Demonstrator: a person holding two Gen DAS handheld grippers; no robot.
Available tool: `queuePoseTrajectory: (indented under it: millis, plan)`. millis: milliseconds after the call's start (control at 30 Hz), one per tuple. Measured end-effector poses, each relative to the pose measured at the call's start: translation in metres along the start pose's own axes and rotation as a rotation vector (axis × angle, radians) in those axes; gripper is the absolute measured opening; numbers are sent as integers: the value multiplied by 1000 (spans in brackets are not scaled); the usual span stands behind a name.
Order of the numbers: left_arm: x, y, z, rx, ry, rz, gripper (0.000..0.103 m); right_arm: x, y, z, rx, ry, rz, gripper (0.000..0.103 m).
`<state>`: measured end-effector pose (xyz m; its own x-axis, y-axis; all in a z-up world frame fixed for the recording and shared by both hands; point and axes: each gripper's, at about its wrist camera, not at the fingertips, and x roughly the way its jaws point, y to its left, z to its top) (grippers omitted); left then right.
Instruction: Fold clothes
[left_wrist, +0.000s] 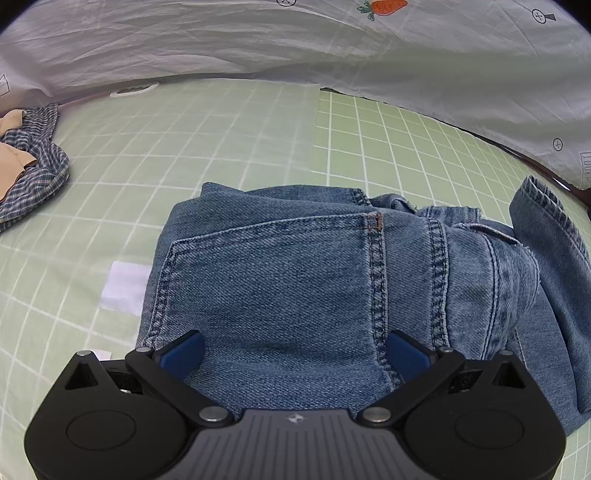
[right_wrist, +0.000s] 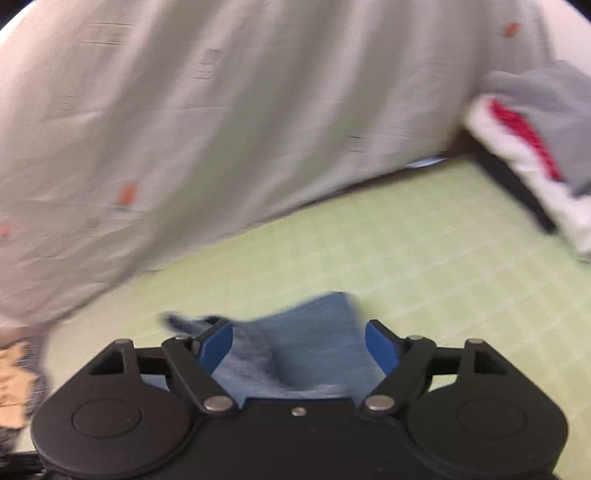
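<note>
Left hand-held gripper (left_wrist: 293, 354) jaws spread, over folded jeans (left_wrist: 295, 273), gripping nothing | right hand-held gripper (right_wrist: 297, 349) also spread; denim lies between its fingers, grip unlikely though view blurred | jeans on green grid mat (left_wrist: 221, 147), mostly folded, one leg end (left_wrist: 546, 229) loose at right | plaid shirt (left_wrist: 40, 173) still crumpled, unfolded.
</note>
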<state>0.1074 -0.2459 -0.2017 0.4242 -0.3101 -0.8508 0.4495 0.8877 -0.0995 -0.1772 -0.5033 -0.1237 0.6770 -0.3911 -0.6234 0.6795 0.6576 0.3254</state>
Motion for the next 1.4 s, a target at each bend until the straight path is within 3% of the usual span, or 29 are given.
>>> queuePoseTrajectory:
  millis: [33, 133, 200, 333, 467, 633, 700, 900, 1033, 1133, 1233, 1300, 1367, 1400]
  plan:
    - [0, 1, 0, 1, 0, -1, 103, 4, -7, -1, 20, 15, -34, 74]
    - [0, 1, 0, -1, 1, 1, 103, 14, -32, -14, 182, 60, 62, 55]
    - [0, 1, 0, -2, 2, 2, 103, 23, -41, -27, 293, 100, 126, 55]
    - [0, 2, 1, -4, 3, 3, 103, 45, -48, -48, 442, 149, 123, 55]
    - [1, -1, 3, -17, 9, 7, 103, 61, -66, -70, 801, 163, 280, 55]
    - [0, -2, 1, -22, 9, 10, 103, 56, -58, -71, 892, 221, 478, 56]
    - [-1, -2, 1, -24, 9, 12, 103, 51, -50, -68, 877, 242, 528, 56]
    - [-1, -2, 0, -22, 10, 11, 103, 38, -38, -62, 786, 275, 488, 56]
    - [-1, -1, 1, -21, 10, 11, 103, 38, -30, -52, 666, 247, 357, 56]
    - [0, 0, 1, -19, 12, 9, 103, 42, -21, -49, 507, 278, 221, 62]
    - [-3, 3, 2, -18, 28, 0, 103, 46, -10, -51, 319, 303, 102, 58]
    - [-6, 6, 4, -22, 42, -5, 103, 43, -1, -53, 216, 293, 73, 59]
    - [-13, 13, 4, -44, 35, 18, 103, 44, 16, -51, 96, 290, 12, 64]
    - [-18, 17, 4, -56, 27, 37, 103, 40, 23, -52, 27, 282, -28, 73]
